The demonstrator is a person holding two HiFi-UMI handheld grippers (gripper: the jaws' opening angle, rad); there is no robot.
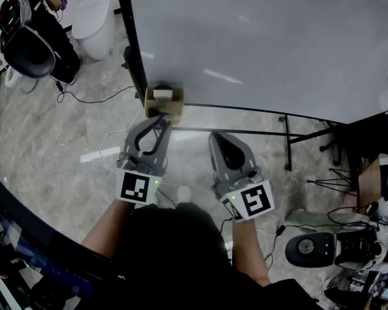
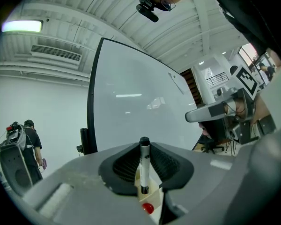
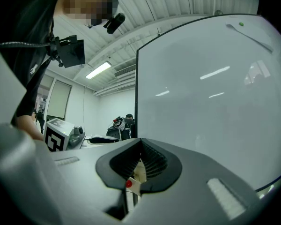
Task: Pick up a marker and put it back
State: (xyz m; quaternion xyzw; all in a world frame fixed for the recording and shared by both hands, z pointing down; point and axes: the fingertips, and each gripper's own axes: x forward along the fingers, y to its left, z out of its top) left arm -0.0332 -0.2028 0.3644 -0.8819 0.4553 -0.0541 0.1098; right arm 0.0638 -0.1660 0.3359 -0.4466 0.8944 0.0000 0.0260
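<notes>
A white marker with a black cap [image 2: 144,165] stands upright between the jaws of my left gripper [image 2: 144,146], which is shut on it. In the head view the left gripper [image 1: 160,118] reaches to a small cardboard box [image 1: 163,102] fixed at the lower left corner of the whiteboard [image 1: 258,37]. A white object lies in the box. My right gripper [image 1: 220,137] hangs beside the left one, a little further from the board. Its pads meet at the tips with nothing between them [image 3: 140,144]. The whiteboard [image 3: 210,93] fills the view ahead of it.
The whiteboard's black stand legs [image 1: 288,141] run along the floor to the right. Cables [image 1: 90,99] trail over the marbled floor. A person with a backpack device [image 1: 32,31] stands far left. Equipment [image 1: 310,247] sits at the lower right.
</notes>
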